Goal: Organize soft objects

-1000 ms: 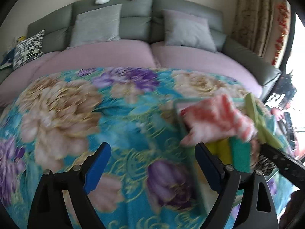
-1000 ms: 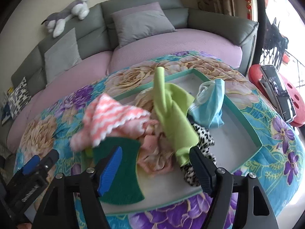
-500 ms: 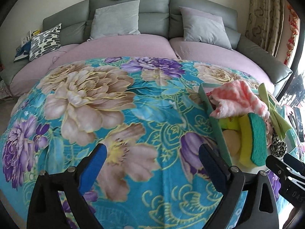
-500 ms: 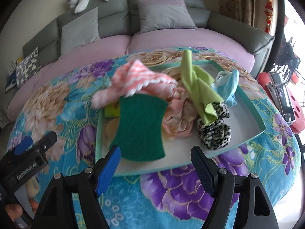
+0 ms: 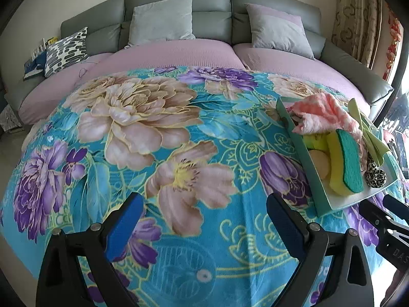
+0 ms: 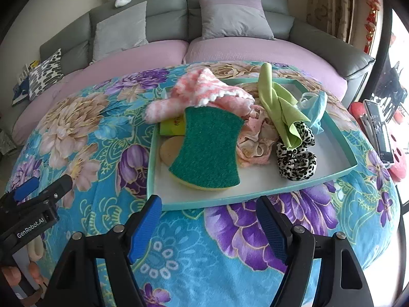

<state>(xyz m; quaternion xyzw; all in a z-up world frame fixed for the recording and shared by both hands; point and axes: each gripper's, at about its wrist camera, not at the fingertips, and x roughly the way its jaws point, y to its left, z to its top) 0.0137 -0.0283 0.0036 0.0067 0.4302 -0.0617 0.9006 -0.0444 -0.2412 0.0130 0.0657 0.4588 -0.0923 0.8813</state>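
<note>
Blue-padded left gripper (image 5: 204,220) spread wide, empty, above floral blanket (image 5: 158,128). Right gripper (image 6: 208,217) wide too, holding nothing, just off near edge of teal tray (image 6: 255,197); green-yellow sponge (image 6: 208,148) and pink fluffy cloth (image 6: 202,94) inside tray.

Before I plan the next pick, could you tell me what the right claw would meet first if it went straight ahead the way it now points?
Probably the near rim of the teal tray, just beyond the open right claw, then the green sponge behind it. Depth is uncertain.
</note>
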